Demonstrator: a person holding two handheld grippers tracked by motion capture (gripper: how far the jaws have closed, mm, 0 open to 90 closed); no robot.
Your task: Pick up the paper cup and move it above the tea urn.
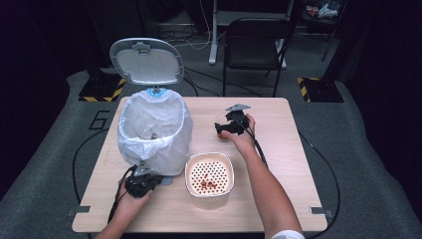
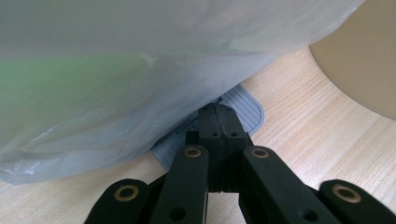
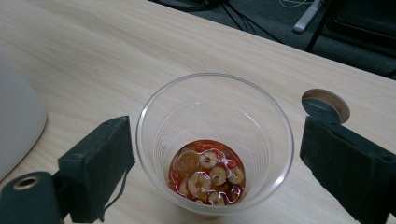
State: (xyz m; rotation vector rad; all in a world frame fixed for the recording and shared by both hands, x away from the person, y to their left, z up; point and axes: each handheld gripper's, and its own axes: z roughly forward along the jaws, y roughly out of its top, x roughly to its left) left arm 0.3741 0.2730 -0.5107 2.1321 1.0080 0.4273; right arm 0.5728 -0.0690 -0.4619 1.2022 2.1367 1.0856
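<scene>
A bin [image 1: 154, 132] lined with a white bag stands on the table's left half, its grey lid [image 1: 147, 60] raised. My left gripper [image 1: 144, 180] is at the bin's foot. In the left gripper view its jaws [image 2: 218, 114] are shut together, tips resting on the ridged grey pedal [image 2: 247, 109] under the hanging bag [image 2: 116, 84]. My right gripper [image 1: 230, 125] is near the table's middle. It stands open [image 3: 217, 158] around a clear plastic cup [image 3: 215, 121] holding red liquid and fruit slices [image 3: 208, 175], one jaw on each side of the cup.
A cream strainer bowl [image 1: 209, 174] with red bits in it sits near the front edge, just right of the bin; its wall [image 2: 359, 60] is close to my left gripper. Bare wooden tabletop [image 1: 283, 164] lies to the right. A black chair [image 1: 254, 42] stands behind the table.
</scene>
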